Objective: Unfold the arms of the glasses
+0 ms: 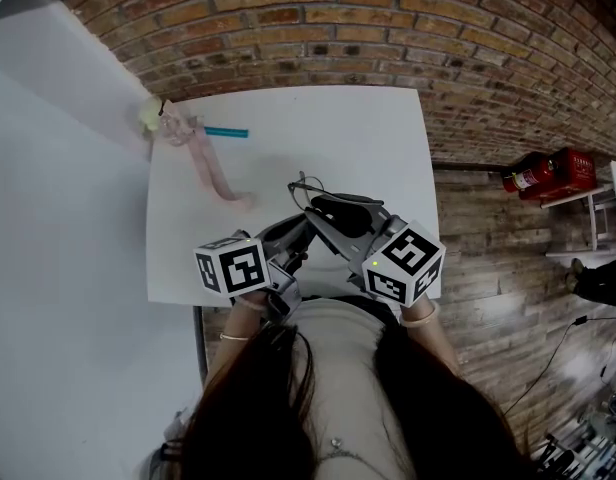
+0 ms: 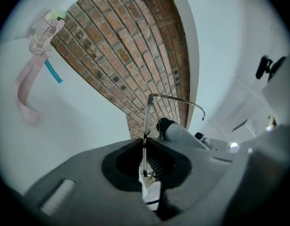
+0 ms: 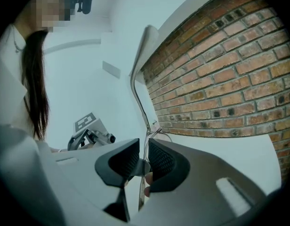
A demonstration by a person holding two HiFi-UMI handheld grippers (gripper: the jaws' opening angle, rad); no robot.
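The thin wire-framed glasses (image 1: 310, 196) are held off the white table (image 1: 388, 138), near its front edge, between both grippers. My left gripper (image 1: 296, 234) is shut on a slim metal part of the glasses (image 2: 145, 126); from there one arm rises and bends right to its hooked tip (image 2: 201, 113). My right gripper (image 1: 326, 214) comes in from the right and is shut on another part of the frame. In the right gripper view, a long arm (image 3: 139, 65) stands up from the right gripper (image 3: 144, 160). The lenses are mostly hidden by the jaws.
A pink strap (image 1: 210, 171), a teal pen (image 1: 226, 133) and a small yellow-green object (image 1: 150, 115) lie at the table's far left corner. A brick wall (image 1: 388, 28) backs the table. A red fire extinguisher (image 1: 548, 173) sits on the floor to the right.
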